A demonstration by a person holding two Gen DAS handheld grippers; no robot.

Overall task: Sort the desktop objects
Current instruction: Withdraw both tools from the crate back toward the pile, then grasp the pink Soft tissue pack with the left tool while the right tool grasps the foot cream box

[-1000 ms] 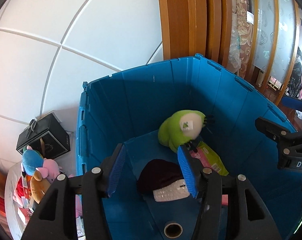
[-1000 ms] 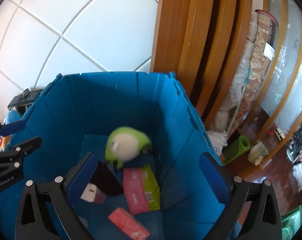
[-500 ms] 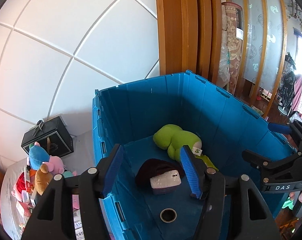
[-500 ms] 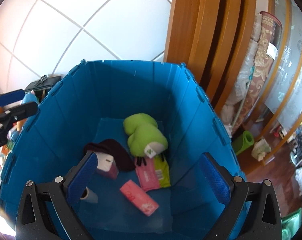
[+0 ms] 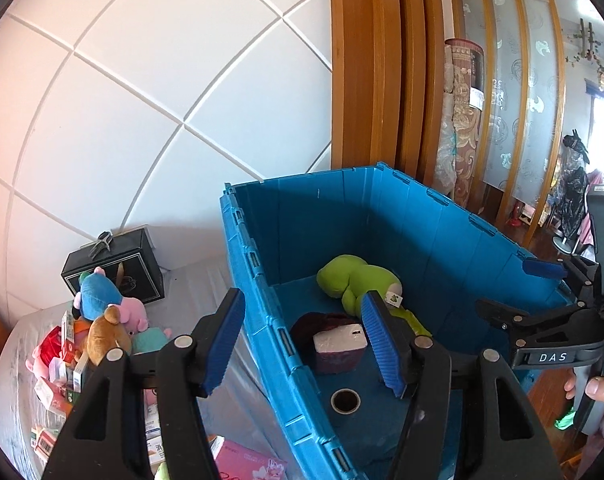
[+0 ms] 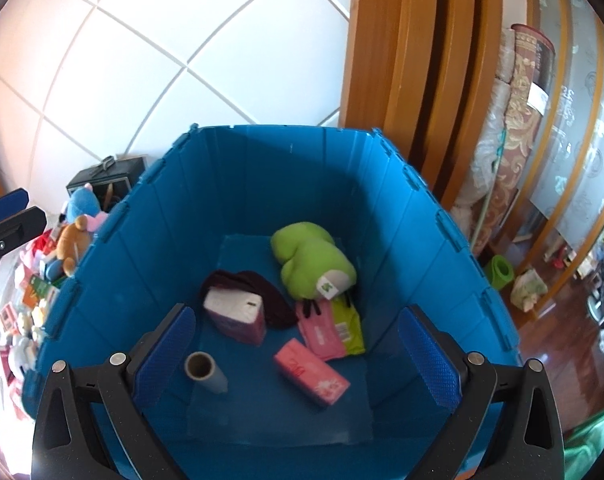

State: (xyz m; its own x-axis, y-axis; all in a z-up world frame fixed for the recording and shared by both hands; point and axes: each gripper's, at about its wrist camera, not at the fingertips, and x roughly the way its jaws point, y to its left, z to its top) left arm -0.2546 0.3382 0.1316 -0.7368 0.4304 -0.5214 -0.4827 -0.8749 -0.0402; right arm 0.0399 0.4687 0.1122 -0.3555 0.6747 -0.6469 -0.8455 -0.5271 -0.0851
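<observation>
The left claw (image 5: 304,344) stands half open and empty; the right claw (image 6: 297,354) gapes wide, empty too. Soft, light toys (image 5: 101,320) (squashy, best pinched round the body) wait at lower left of the left view, beside the blue bin (image 5: 261,300).

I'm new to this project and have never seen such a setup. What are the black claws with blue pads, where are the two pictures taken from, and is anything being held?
No robot here: a person holds a two-finger tool in each hand, with a camera on each looking forward along its fingers. One picture is from the left gripper, the other from the right gripper. Both are open and hold nothing. Below them stands a blue bin containing a green plush toy, a tissue pack, a dark cloth, pink packets and a cardboard tube. Beside the bin, a table carries a pile of toys, small boxes and a black box.
</observation>
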